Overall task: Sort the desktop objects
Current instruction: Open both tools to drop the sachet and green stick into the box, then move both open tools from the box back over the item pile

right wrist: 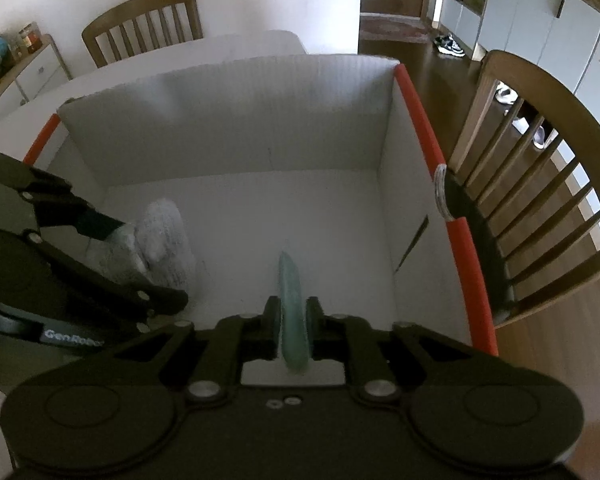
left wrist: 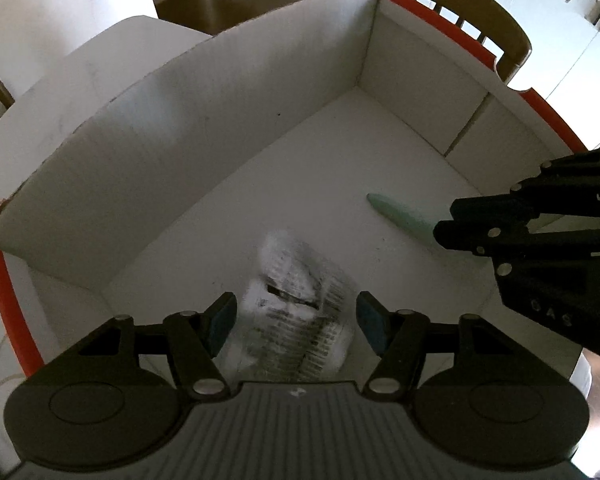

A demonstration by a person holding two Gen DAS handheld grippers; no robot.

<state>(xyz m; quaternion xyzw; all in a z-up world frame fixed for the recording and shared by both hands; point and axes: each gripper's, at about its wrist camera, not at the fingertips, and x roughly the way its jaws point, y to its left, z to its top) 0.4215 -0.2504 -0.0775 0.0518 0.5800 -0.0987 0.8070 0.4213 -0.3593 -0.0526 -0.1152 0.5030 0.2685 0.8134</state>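
Both fisheye views are dimly lit, with the brightest light seen at the upper right of the left wrist view, where a pale cabinet front (left wrist: 572, 12) is washed out, while the inside of the white corrugated cardboard box (left wrist: 220, 128) is left in grey shade. Straight lines are bent strongly toward the frame edges and the corners are darkened. The crumpled white printed packet (left wrist: 296, 312) is smeared by blur, and the pale green tapered object (right wrist: 293, 308) is rendered softly.

Inside the box (right wrist: 228, 140) a crumpled packet (right wrist: 164, 236) is lying to the left of a slim stick (right wrist: 290, 280); chairs (right wrist: 540, 184) are standing behind and right of the box.
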